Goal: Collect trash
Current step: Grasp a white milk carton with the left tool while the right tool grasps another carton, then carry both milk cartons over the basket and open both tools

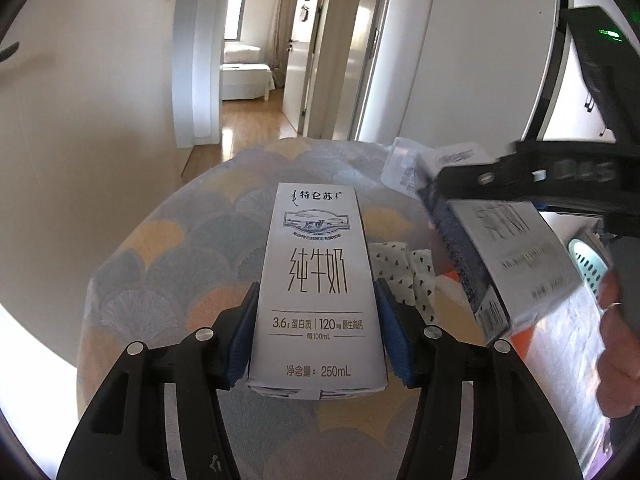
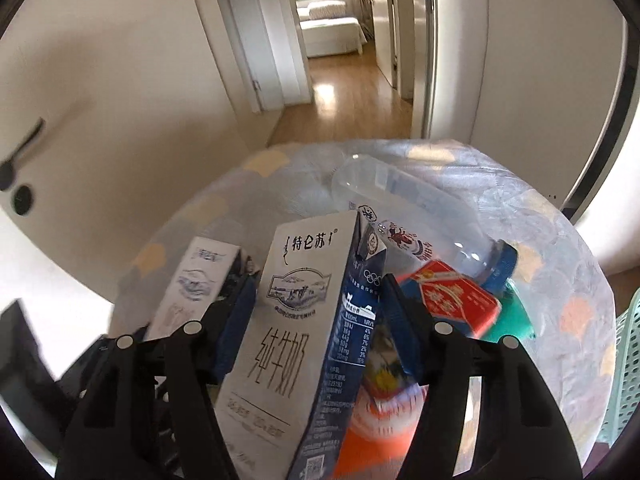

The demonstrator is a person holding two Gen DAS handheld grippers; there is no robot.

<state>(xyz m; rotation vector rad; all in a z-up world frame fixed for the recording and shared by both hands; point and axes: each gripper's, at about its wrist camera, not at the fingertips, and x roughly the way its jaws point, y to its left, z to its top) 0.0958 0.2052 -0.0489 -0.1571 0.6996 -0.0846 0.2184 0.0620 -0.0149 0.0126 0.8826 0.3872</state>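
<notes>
My left gripper (image 1: 316, 296) is shut on a white 250 mL milk carton (image 1: 318, 280) and holds it above the patterned table (image 1: 192, 264). My right gripper (image 2: 316, 288) is shut on a second white and blue milk carton (image 2: 296, 340), tilted; it also shows blurred in the left wrist view (image 1: 512, 264) at right. The left-held carton shows in the right wrist view (image 2: 192, 284) at left. On the table lie a clear plastic bottle (image 2: 408, 208) with a blue cap, a red packet (image 2: 452, 300) and a dotted crumpled paper (image 1: 404, 268).
A pale green perforated basket (image 2: 628, 364) stands at the table's right edge, also seen in the left wrist view (image 1: 588, 264). Orange wrapping (image 2: 372, 436) lies under the right gripper. Beyond the table a wooden-floored corridor (image 1: 248, 120) leads to a bedroom.
</notes>
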